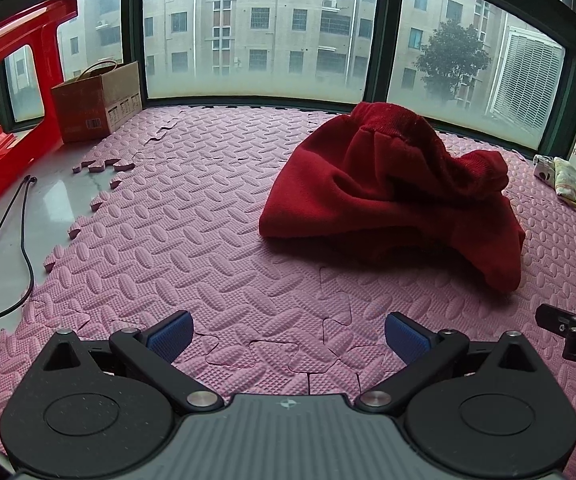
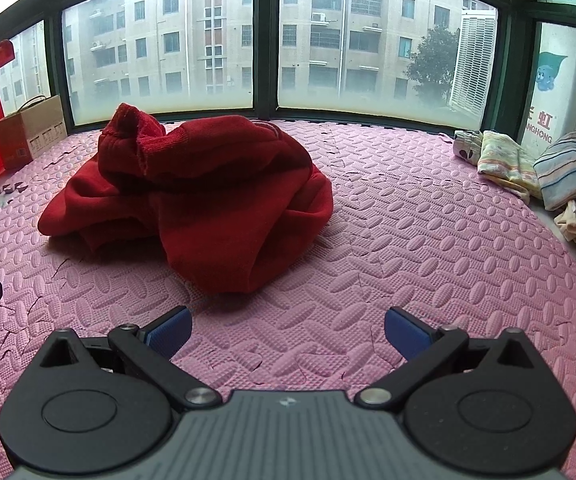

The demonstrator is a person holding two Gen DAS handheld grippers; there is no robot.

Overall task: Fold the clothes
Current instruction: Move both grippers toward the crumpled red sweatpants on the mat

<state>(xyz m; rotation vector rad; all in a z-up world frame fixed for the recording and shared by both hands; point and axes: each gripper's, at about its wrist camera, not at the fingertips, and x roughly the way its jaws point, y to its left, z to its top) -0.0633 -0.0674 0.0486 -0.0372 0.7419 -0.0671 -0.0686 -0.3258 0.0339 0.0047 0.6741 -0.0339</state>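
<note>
A dark red garment (image 1: 392, 196) lies crumpled in a heap on the pink foam mat (image 1: 191, 216), ahead and to the right in the left wrist view. In the right wrist view the same red garment (image 2: 191, 196) sits ahead and left of centre on the mat (image 2: 408, 240). My left gripper (image 1: 288, 334) is open over bare mat, short of the heap, with nothing between its blue pads. My right gripper (image 2: 288, 330) is open too, just in front of the heap's near fold. The right gripper's tip shows at the right edge of the left wrist view (image 1: 572, 326).
A cardboard box (image 1: 97, 102) and a red plastic stool (image 1: 11, 92) stand at the back left by the window. A black cable (image 1: 15, 240) lies on the white sill left of the mat. Other folded clothes (image 2: 528, 164) are piled at the mat's right edge.
</note>
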